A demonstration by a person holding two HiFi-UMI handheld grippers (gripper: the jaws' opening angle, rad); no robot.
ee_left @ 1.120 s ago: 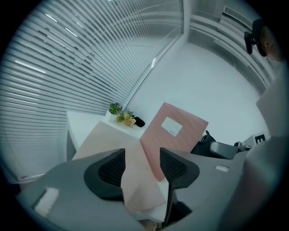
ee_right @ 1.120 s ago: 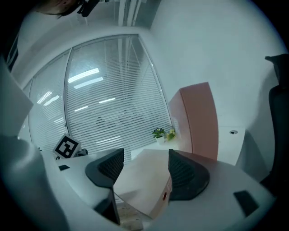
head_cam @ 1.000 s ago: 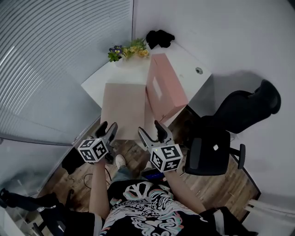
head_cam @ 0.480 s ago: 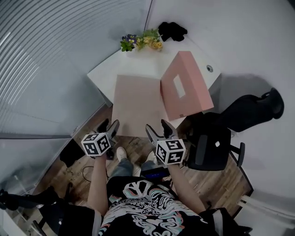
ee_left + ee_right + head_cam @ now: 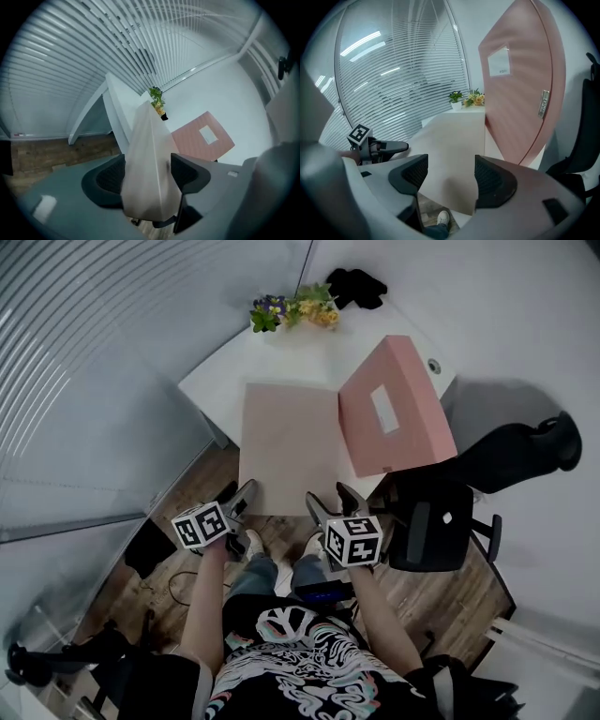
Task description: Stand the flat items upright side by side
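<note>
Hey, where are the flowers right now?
In the head view the flowers sit at the far end of the white table, beyond the beige sheet, with a black bundle just to their right.

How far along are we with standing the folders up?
Done: the pink folder already looks up on edge on the table, possibly leaning.
In hand: nothing gripped. The left gripper has just been opening its jaws and the right gripper is open, each with the near edge of the beige folder between its jaws.
Left: the beige folder lies flat; stand it beside the pink one.
</note>
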